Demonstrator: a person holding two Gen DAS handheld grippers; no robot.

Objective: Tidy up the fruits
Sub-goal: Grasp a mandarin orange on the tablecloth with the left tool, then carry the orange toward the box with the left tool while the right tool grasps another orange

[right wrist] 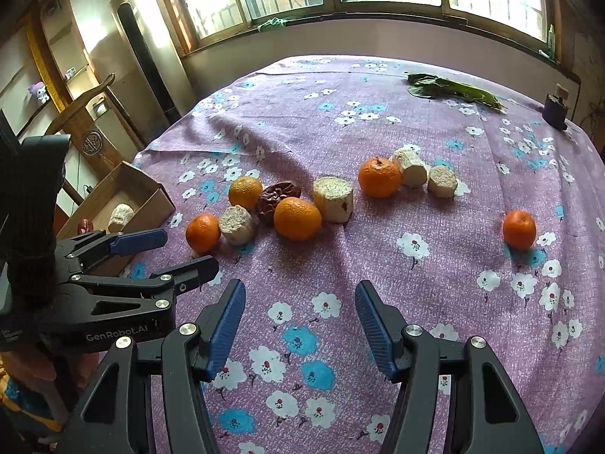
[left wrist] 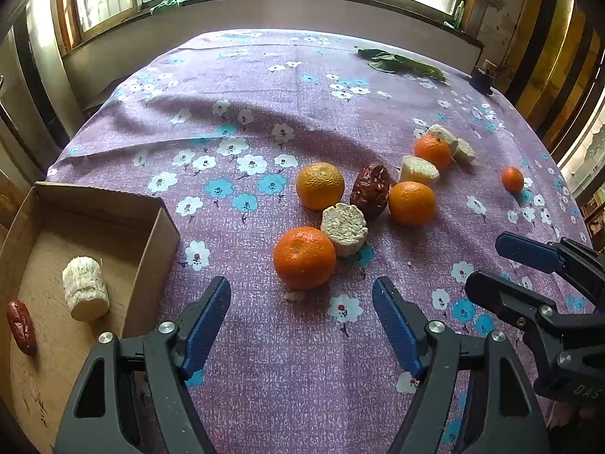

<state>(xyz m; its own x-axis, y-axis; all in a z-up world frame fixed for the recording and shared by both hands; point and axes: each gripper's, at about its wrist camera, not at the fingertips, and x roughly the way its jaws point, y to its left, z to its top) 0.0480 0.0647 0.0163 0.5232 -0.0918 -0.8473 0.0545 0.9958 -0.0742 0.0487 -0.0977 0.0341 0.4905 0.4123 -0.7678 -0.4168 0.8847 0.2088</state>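
Note:
Several oranges, pale corn-cob pieces and a dark red date (left wrist: 370, 190) lie in a cluster on the purple flowered tablecloth (left wrist: 264, 121). The nearest orange (left wrist: 304, 257) sits just ahead of my open, empty left gripper (left wrist: 301, 295), touching a cob piece (left wrist: 345, 229). A cardboard box (left wrist: 151, 208) at the left holds a cob piece (left wrist: 85, 288) and a red date (left wrist: 21, 326). My right gripper (right wrist: 300, 299) is open and empty, nearer than the cluster (right wrist: 297, 218). A lone orange (right wrist: 519, 229) lies to its right. The left gripper (right wrist: 166, 251) shows open in the right wrist view.
Green leaves (left wrist: 401, 63) and a small dark bottle (left wrist: 482, 75) lie at the far right of the table. Windows run along the back wall. A wooden chair (right wrist: 87, 113) stands left of the table. The right gripper (left wrist: 491, 265) shows at the left wrist view's right edge.

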